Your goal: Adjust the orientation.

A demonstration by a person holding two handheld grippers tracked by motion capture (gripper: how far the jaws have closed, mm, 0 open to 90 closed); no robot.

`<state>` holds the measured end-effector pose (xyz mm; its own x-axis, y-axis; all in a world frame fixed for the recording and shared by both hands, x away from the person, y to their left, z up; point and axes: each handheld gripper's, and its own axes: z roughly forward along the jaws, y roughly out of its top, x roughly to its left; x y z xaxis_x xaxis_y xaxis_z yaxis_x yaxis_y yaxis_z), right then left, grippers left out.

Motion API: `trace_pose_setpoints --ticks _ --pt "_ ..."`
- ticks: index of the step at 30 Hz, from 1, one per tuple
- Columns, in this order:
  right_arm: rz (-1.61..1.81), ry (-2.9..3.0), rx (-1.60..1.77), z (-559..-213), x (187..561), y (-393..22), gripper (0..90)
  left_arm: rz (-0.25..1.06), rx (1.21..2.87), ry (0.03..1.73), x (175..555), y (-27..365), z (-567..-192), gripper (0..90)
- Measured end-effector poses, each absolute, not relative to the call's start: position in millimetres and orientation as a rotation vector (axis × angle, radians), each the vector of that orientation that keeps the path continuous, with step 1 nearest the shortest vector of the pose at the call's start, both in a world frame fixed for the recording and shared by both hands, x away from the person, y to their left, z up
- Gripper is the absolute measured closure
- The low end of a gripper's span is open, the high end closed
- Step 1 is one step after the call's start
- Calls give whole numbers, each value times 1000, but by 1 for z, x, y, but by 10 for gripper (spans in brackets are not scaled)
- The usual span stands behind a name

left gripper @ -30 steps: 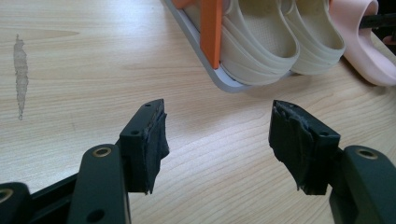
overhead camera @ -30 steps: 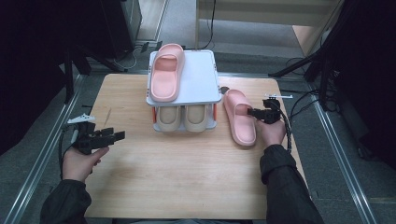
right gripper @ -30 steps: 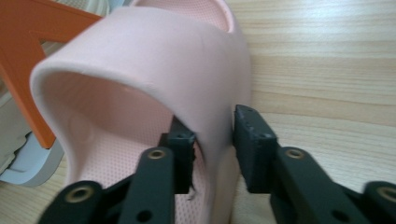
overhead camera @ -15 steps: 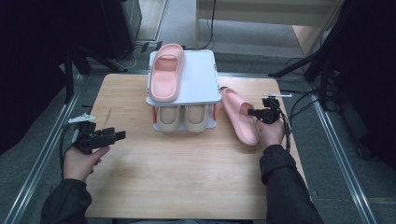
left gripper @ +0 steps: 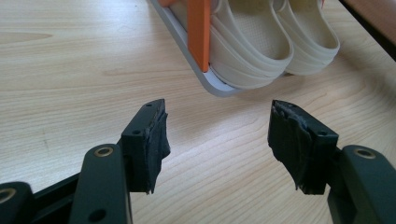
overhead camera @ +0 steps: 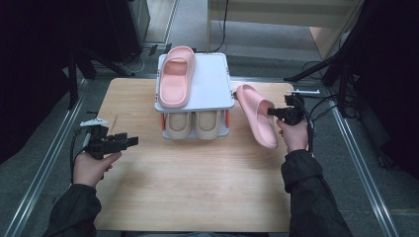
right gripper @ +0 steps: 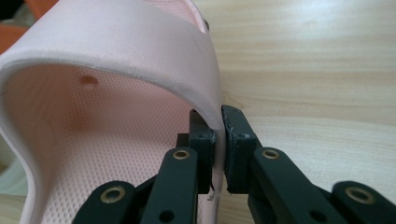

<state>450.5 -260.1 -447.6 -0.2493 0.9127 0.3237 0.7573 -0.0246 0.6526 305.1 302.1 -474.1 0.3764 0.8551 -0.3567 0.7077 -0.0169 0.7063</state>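
A pink foam slide sandal is pinched by its strap edge in the right gripper, tilted just right of the white two-tier shoe rack, its long axis running near-to-far. The free half of the rack's top shelf, beside the matching pink sandal, lies left and far of it. The left gripper is held wide, empty, at the near left.

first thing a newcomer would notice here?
Probably the pink slipper right of the rack, tilted, its strap pinched in the right gripper. Next, its mate, the second pink slipper, lying on the white top shelf of the small rack at the table's far middle, with a beige pair tucked underneath. The left gripper sits open over bare wood at the left.
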Motion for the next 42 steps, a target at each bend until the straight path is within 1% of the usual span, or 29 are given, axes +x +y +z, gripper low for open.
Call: trace_pose_setpoints --ticks 6,7,8,9,10,11,13,18,19,21,23,25,26,27,29,31,42 --pt "1176 2002 1763 -407 456 -262 847 210 1778 1359 310 297 -473 376" --pt "1176 2002 1763 -407 456 -262 847 207 1785 1359 310 296 -473 376" --pt "1170 1991 1753 -393 460 -260 846 206 1785 1357 311 296 -473 377" --pt "1175 1988 1751 -386 461 -259 846 198 1788 1354 313 296 -474 377" --pt "1175 1988 1751 -386 461 -259 846 198 1788 1354 313 296 -474 377" --pt "1172 1986 1747 -372 465 -254 845 177 1781 1359 314 296 -474 377" --pt "1162 1988 1730 -359 470 -246 844 148 1775 1355 316 295 -474 385" --pt "1210 1974 1710 -328 484 -223 845 154 1784 1343 317 292 -473 385" --pt "1210 1974 1710 -328 484 -223 845 154 1784 1343 317 292 -473 384" --pt "1197 1991 1685 -317 492 -202 844 157 1791 1342 317 292 -473 385" --pt "1190 1997 1678 -315 494 -194 842 158 1790 1341 318 292 -473 384" --pt "1168 2013 1679 -314 502 -174 841 137 1785 1334 318 292 -473 384" --pt "1168 2013 1679 -314 502 -174 841 137 1785 1334 318 292 -473 385" --pt "1170 2012 1707 -314 507 -160 842 127 1785 1331 318 292 -473 385" --pt "1170 2015 1711 -314 509 -156 842 124 1783 1332 318 292 -474 385" --pt "1174 2017 1709 -315 513 -137 839 119 1780 1329 318 292 -473 385" --pt "1196 2020 1777 -329 522 -106 829 113 1788 1317 319 292 -474 385"
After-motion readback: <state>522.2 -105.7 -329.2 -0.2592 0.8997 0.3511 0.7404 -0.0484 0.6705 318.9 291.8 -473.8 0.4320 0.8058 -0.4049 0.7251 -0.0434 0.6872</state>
